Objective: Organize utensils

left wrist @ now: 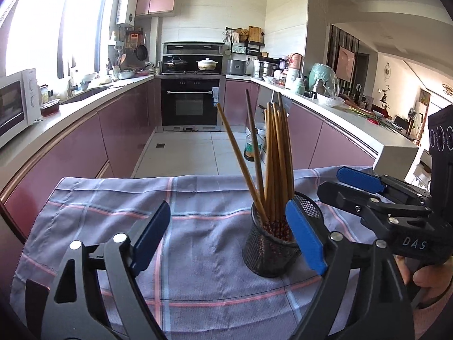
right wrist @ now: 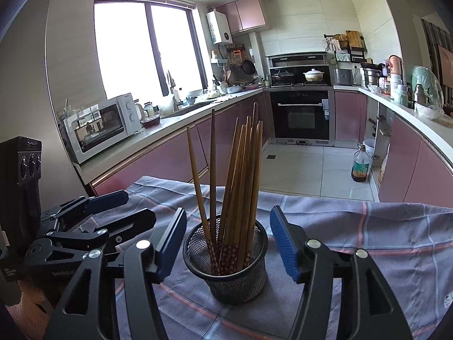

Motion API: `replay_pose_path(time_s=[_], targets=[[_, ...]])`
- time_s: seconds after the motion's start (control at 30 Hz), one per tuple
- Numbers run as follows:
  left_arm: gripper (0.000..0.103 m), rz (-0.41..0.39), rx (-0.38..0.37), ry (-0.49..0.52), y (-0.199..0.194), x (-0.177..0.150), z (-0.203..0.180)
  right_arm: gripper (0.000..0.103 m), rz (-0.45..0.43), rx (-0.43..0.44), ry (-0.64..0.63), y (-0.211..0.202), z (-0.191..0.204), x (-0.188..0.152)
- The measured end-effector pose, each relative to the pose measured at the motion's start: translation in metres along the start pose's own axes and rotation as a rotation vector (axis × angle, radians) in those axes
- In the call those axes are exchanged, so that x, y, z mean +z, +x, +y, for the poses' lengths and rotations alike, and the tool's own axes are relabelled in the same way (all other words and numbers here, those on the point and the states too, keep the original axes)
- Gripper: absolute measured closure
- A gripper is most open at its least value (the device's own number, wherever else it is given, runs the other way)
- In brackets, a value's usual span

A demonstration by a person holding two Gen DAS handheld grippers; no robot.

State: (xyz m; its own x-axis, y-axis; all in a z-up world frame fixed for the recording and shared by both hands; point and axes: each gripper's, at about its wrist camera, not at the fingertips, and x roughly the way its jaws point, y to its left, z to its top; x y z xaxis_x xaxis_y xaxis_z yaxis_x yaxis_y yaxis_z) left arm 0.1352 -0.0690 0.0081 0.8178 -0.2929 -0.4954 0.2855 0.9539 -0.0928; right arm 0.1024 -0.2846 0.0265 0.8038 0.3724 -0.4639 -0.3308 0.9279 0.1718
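1. A black wire-mesh cylindrical cup (right wrist: 226, 263) stands upright on a grey-blue checked cloth with pink stripes (right wrist: 382, 240), which covers the work surface.
2. A bundle of brown wooden chopsticks (right wrist: 240, 187) stands in the cup, patterned ends down; two lean apart to the left of the rest.
3. Behind lies a kitchen with pink cabinet fronts: a white microwave oven (right wrist: 104, 127) on the left counter, a black built-in oven (right wrist: 301, 119) at the far end, and a brown bottle of oil (right wrist: 360, 164) on the tiled floor.
4. The right gripper (right wrist: 228, 243) is spread wide, its blue pads either side of the cup, neither pressing it.
5. The left gripper (left wrist: 226, 240) is also wide open and empty; its right pad sits just in front of the cup, contact unclear.
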Motion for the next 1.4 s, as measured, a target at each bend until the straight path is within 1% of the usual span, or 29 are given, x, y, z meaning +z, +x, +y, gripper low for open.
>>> replay_pose_path(time_s=[0.03,0.07,0.1,0.2,0.27,0.4,0.6,0.7,0.9,1.2,1.4], targets=[[0.008,-0.012,0.014,-0.004,-0.004,-0.004,0.002,0.033,-0.009,-0.008,-0.006,-0.003,0.002,-0.003],[0.006,-0.021,0.025,-0.010,-0.009,-0.007,0.004,0.027,-0.018,-0.018,-0.015,-0.005,0.004,-0.006],[0.006,-0.030,0.034,-0.015,-0.013,-0.010,0.005,0.021,-0.030,-0.033,-0.025,-0.008,0.006,-0.008],[0.006,-0.051,0.073,-0.018,-0.024,-0.021,0.009,0.011,-0.066,-0.057,-0.040,-0.017,0.011,-0.015],[0.006,-0.054,0.094,-0.023,-0.030,-0.025,0.012,0.007,-0.088,-0.068,-0.048,-0.022,0.014,-0.020],[0.006,-0.073,0.133,-0.032,-0.042,-0.033,0.014,0.007,-0.125,-0.090,-0.062,-0.032,0.020,-0.028],[0.006,-0.126,0.184,-0.032,-0.060,-0.035,0.013,0.007,-0.186,-0.101,-0.056,-0.046,0.028,-0.034],[0.006,-0.149,0.188,-0.039,-0.072,-0.036,0.012,0.007,-0.201,-0.120,-0.082,-0.050,0.034,-0.036],[0.006,-0.197,0.214,-0.052,-0.087,-0.032,0.012,0.007,-0.231,-0.117,-0.105,-0.057,0.044,-0.040],[0.006,-0.244,0.233,-0.056,-0.104,-0.031,0.009,0.007,-0.250,-0.129,-0.119,-0.060,0.054,-0.042],[0.006,-0.257,0.244,-0.062,-0.110,-0.032,0.010,0.007,-0.257,-0.131,-0.111,-0.063,0.053,-0.041]])
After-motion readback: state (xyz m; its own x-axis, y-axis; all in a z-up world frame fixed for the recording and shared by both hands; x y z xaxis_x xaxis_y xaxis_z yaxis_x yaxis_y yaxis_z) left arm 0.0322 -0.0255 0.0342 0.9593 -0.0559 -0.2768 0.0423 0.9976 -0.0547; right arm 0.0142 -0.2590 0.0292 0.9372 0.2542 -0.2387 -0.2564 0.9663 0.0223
